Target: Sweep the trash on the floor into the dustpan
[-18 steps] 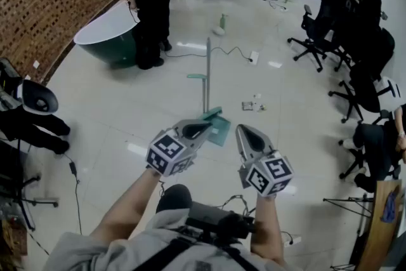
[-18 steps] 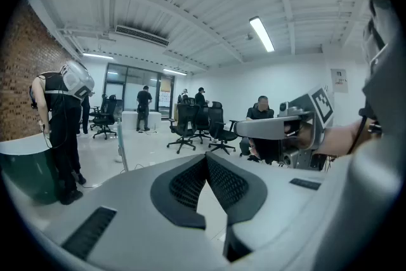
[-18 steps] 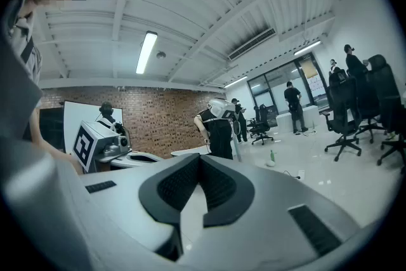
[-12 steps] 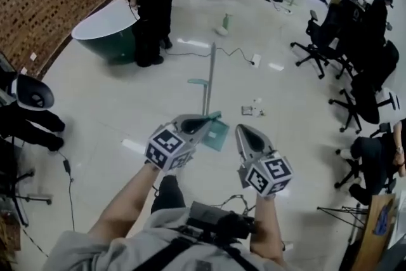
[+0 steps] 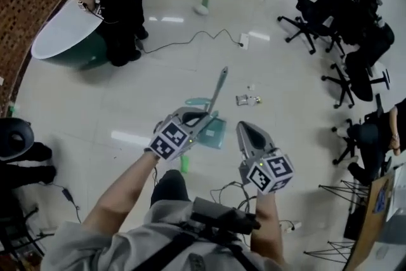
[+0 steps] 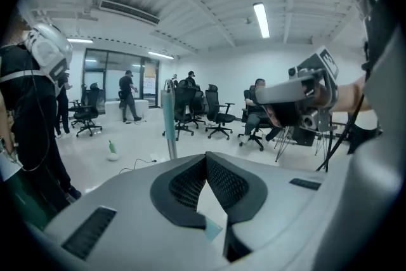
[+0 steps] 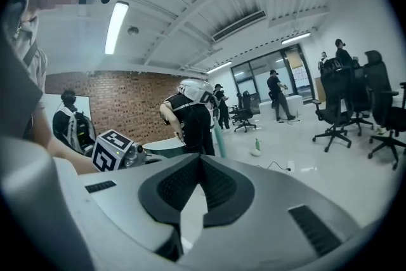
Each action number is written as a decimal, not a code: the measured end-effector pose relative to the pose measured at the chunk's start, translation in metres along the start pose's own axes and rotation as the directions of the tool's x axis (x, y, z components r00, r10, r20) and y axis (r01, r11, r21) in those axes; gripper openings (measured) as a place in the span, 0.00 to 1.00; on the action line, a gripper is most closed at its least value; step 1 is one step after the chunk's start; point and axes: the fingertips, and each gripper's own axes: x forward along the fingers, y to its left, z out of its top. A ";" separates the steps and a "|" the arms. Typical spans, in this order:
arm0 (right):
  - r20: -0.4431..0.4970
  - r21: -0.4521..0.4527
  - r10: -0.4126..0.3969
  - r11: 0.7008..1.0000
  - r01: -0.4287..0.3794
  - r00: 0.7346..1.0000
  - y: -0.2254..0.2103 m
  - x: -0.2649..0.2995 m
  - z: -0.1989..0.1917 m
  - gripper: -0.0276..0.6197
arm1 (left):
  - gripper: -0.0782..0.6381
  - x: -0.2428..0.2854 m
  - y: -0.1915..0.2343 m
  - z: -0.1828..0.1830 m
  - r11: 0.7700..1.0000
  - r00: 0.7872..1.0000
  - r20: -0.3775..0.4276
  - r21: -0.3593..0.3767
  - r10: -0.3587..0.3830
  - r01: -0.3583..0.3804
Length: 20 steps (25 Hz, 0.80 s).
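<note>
Hovering at the reach step: left gripper (image 5: 204, 118) just beside the long handle (image 5: 219, 89) of the teal plastic dustpan (image 5: 216, 133), fingers together on nothing; right gripper (image 5: 244, 129) likewise pinched empty. Small pale trash scraps (image 5: 247, 99) lying on the glossy tiled floor (image 5: 127, 98) beyond the pan. Next, probably: open fingers, grip handle.

An open-plan office: black swivel chairs (image 5: 309, 13) far right, brick wall (image 7: 130, 101) left, glass partitions (image 7: 266, 82) beyond, strip lights (image 6: 261, 19) overhead.
</note>
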 end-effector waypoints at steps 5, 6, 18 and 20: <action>-0.091 0.040 -0.111 0.993 0.115 0.990 -0.019 0.066 -0.007 0.05 | 0.12 0.051 0.068 -0.047 0.988 0.985 -0.143 0.100 -0.100 0.115; -0.108 0.045 -0.131 0.990 0.137 0.985 -0.024 0.076 -0.010 0.05 | 0.13 0.062 0.078 -0.059 0.984 0.976 -0.186 0.120 -0.111 0.135; -0.293 0.071 -0.176 0.976 0.205 0.940 -0.064 0.128 -0.057 0.16 | 0.48 0.154 0.098 -0.133 0.919 0.839 -0.489 0.163 -0.241 0.359; -0.304 0.056 -0.174 0.978 0.200 0.937 -0.067 0.136 -0.058 0.22 | 0.48 0.160 0.096 -0.136 0.906 0.820 -0.506 0.156 -0.268 0.392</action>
